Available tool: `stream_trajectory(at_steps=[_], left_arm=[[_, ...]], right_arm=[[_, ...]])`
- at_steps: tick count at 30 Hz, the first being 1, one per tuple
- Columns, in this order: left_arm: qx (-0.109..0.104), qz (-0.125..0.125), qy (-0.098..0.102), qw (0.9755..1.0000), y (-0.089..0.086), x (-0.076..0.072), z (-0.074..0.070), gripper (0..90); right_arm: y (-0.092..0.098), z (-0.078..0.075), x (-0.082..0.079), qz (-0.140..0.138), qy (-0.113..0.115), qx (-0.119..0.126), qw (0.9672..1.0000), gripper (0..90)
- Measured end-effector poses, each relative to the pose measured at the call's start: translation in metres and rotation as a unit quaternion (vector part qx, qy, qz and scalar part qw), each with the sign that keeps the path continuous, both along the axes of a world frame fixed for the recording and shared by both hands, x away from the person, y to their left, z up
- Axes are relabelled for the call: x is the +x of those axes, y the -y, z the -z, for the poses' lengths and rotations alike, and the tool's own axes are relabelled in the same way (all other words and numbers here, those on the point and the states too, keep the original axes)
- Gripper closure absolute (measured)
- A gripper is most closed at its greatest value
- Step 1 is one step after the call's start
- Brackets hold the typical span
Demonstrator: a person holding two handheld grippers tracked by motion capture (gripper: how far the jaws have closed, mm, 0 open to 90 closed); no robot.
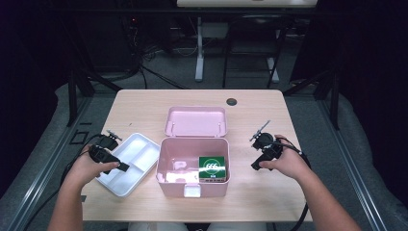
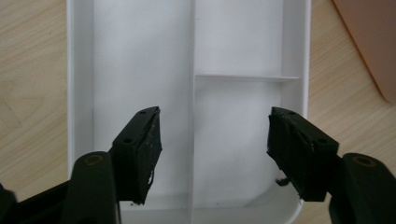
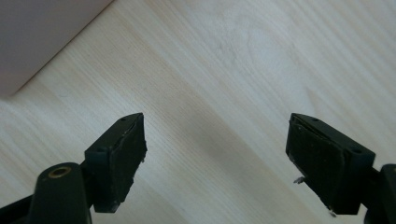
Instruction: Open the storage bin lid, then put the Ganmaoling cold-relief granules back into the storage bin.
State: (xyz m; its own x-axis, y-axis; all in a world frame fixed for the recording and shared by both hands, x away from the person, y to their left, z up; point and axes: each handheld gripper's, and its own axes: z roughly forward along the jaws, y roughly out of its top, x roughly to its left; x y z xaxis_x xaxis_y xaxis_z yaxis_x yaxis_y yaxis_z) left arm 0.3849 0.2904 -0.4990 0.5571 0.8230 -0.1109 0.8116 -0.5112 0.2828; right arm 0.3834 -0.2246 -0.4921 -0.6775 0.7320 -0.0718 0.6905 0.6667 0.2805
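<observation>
High view, left gripper (image 1: 126,167) over white tray (image 1: 140,144) left of pink box (image 1: 166,166), jaws apart and empty, right gripper (image 1: 253,166) over bare table (image 1: 260,110) right of box, jaws wide, nothing between.

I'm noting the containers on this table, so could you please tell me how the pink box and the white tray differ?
The pink box is deep, with a hinged lid folded open behind it; the white tray is shallow and lidless. The box holds a green packet; the tray's divided compartments look empty. The box sits square to the table edge, the tray at an angle. Both rest on the wooden table.
</observation>
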Motion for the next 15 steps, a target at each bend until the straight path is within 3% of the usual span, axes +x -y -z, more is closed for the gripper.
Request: stream_trajectory(at_steps=[3, 5, 6, 7, 10, 15], left_arm=[[0.001, 0.002, 0.006, 1.0, 0.001, 0.0, 0.0, 28.1], [0.011, 0.008, 0.01, 0.9999, 0.002, -0.001, 0.0, 25.0], [0.015, 0.008, 0.014, 0.9998, 0.003, 0.0, 0.0, 25.0], [0.018, 0.007, 0.014, 0.9997, 0.003, 0.0, 0.001, 25.0], [0.023, -0.003, 0.012, 0.9996, 0.003, 0.001, 0.003, 29.7], [0.01, -0.007, 0.012, 0.9999, 0.005, 0.003, 0.007, 34.4]], right_arm=[[0.005, 0.007, -0.005, 0.033, 0.005, 0.03, 0.999, 18.2], [0.007, 0.008, -0.005, 0.036, 0.011, 0.036, 0.9986, 16.7], [0.008, 0.01, -0.009, 0.052, 0.024, 0.057, 0.9967, 15.5], [0.008, 0.01, -0.009, 0.052, 0.024, 0.057, 0.9967, 15.5], [0.009, 0.014, -0.015, 0.065, 0.038, 0.07, 0.9948, 14.3], [0.01, 0.025, -0.023, 0.088, 0.051, 0.12, 0.9876, 11.1]])
